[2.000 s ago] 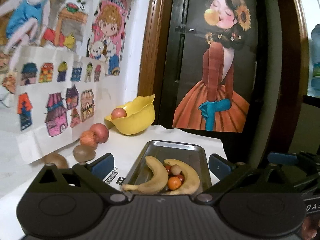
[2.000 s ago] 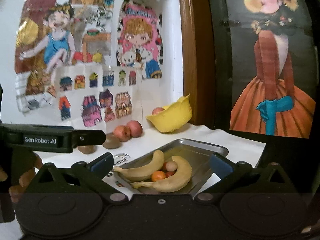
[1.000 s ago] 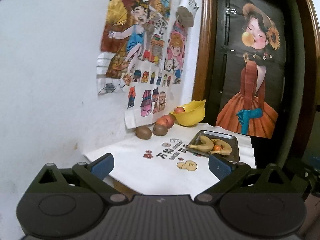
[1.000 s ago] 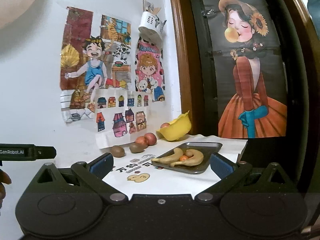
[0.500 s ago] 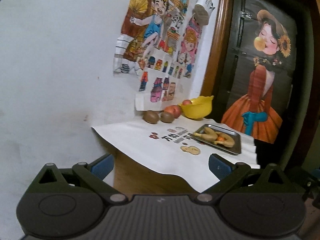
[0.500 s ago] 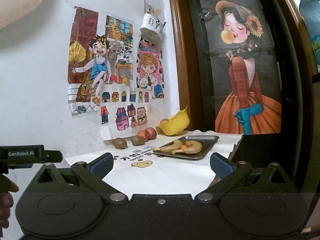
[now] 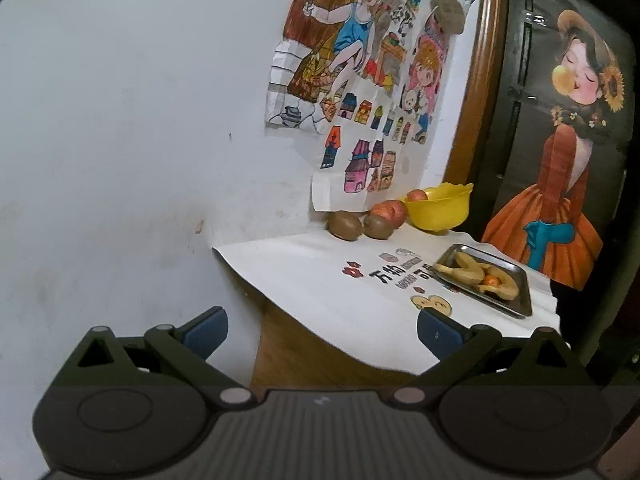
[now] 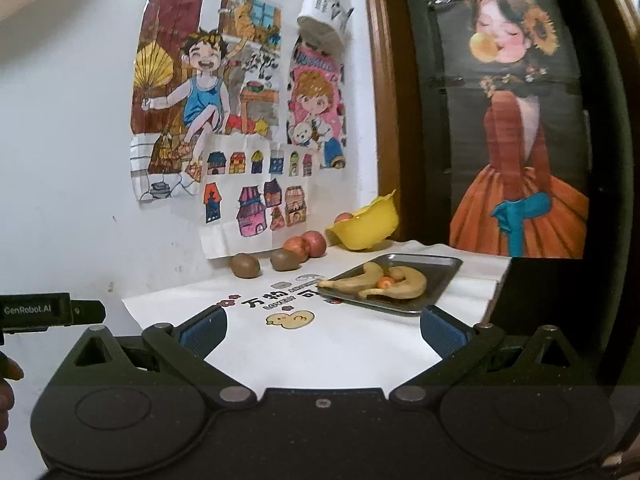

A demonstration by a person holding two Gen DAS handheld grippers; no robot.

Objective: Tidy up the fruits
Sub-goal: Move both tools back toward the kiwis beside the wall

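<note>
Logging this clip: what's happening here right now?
Nothing is being handled. Both tongs, left and right, hang open and empty, well short of the table. Two bananas and small fruits lie in the metal tray; kiwis and apples sit beside the yellow bowl.

Left wrist view: looks rightward from off the table's corner, well back. Right wrist view: faces the wall drawings, nearer. Shared: white printed tablecloth (image 7: 320, 276) (image 8: 352, 340), steel tray of bananas (image 7: 516, 300) (image 8: 440, 280), yellow plastic bowl (image 7: 440, 212) (image 8: 368, 228).
</note>
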